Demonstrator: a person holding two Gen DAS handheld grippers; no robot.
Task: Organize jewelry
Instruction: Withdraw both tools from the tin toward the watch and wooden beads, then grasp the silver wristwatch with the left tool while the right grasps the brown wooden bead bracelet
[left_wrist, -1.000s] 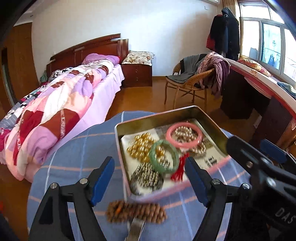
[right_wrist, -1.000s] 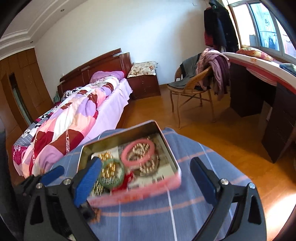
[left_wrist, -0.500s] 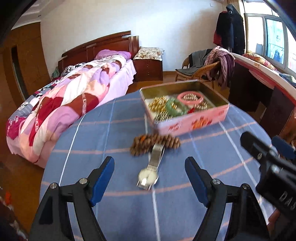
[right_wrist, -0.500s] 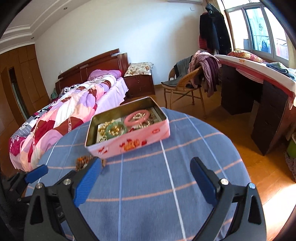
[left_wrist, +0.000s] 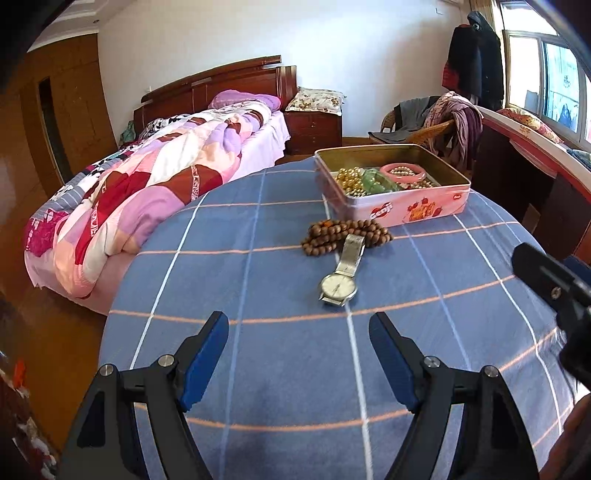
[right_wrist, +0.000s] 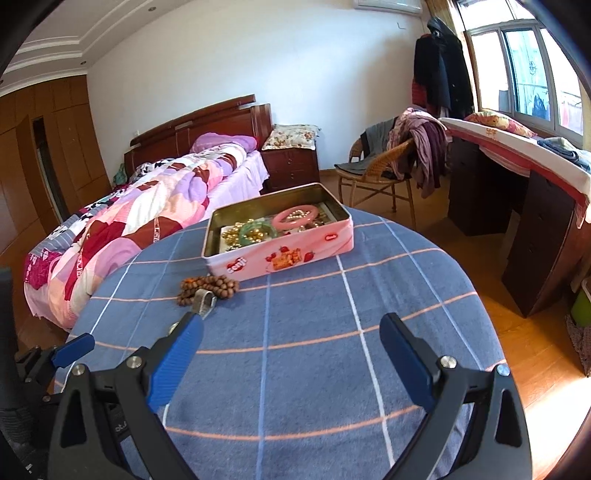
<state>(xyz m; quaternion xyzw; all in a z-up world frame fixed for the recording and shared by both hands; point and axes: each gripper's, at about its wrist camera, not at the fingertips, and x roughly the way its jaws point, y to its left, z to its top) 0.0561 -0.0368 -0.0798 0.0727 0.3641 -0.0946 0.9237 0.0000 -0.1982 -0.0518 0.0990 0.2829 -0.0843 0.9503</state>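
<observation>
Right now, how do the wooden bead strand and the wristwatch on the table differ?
The wooden bead strand is brown and bunched in a heap; the wristwatch is silver and stretched out flat, face up. The strand lies just in front of the pink tin; the watch face sits nearer the left gripper, its mesh band reaching up over the beads. Both lie outside the tin on the blue checked cloth, ungripped.

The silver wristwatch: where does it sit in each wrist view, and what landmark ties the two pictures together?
Left wrist: silver wristwatch lies right of centre, dial nearest the camera, strap running up onto the wooden bead bracelet.
Right wrist: only its strap end shows, left of centre; a blue finger hides the dial.
Shared landmark: pink tin behind the beads.
</observation>
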